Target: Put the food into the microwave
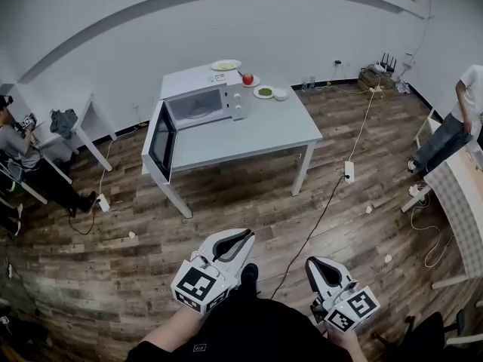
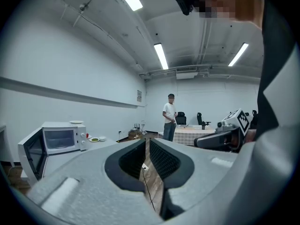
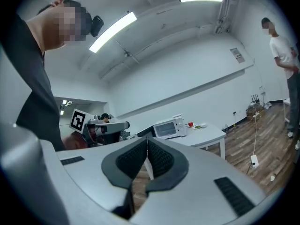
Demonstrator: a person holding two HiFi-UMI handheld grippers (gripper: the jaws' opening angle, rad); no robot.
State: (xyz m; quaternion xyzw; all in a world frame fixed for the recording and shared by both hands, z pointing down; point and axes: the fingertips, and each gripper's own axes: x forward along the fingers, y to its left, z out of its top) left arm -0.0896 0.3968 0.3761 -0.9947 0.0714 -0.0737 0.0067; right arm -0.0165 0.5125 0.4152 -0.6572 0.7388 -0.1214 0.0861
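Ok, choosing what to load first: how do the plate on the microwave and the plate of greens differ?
The upper plate sits on the microwave holding pale food; the plate of greens lies on the table holding green food and looks smaller. Both are round, white.

Well ahead of the left tongs (image 1: 240,238), a white counter (image 1: 256,130) on a wood-plank floor (image 1: 226,202). Between counter and right tongs (image 1: 317,266), a black cable (image 1: 313,228) trailing up to a white power strip (image 1: 349,171). Far right of the right tongs, a standing person (image 1: 462,119) beside a checked table (image 1: 456,194). Far left of the left tongs, a seated person (image 1: 23,153) near a small white table (image 1: 87,105).
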